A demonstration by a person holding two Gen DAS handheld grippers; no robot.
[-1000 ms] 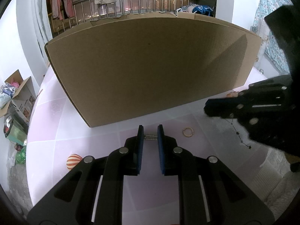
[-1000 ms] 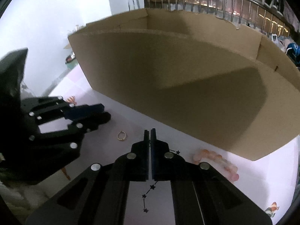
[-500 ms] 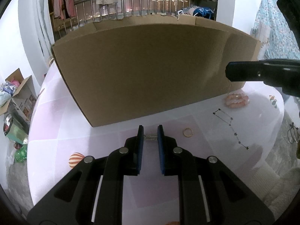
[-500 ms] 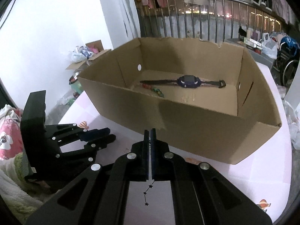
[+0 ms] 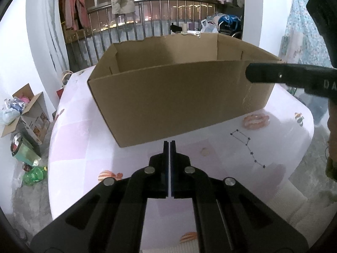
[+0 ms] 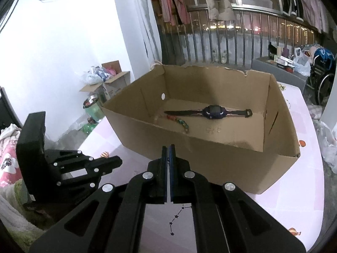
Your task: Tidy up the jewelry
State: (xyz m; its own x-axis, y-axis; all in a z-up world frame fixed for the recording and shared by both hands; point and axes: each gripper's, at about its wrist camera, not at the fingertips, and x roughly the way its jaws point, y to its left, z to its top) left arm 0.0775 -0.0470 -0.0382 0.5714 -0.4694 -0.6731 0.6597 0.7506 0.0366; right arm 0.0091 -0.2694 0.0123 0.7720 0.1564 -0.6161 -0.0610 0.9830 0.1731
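Cardboard box (image 6: 210,147) sits open-topped on the pink-and-white checked table (image 5: 84,147); inside on its floor a dark wristwatch (image 6: 212,112) lies flat, strap stretched out, with a multicoloured beaded bracelet (image 6: 179,122) just in front of it, toward the left wall. Outside the box on the table: pink beaded bracelet (image 5: 256,121) near the box's front right corner, thin chain necklace with dark stars (image 5: 248,147) nearer, small ring (image 5: 204,151) just right of the left gripper's tips. Left gripper (image 5: 169,145) jaws pressed together, nothing visible between them, tips short of the box front wall. Right gripper (image 6: 168,149) jaws pressed together, held above the table before the box; whether it pinches anything I cannot tell; star necklace lies beneath it.
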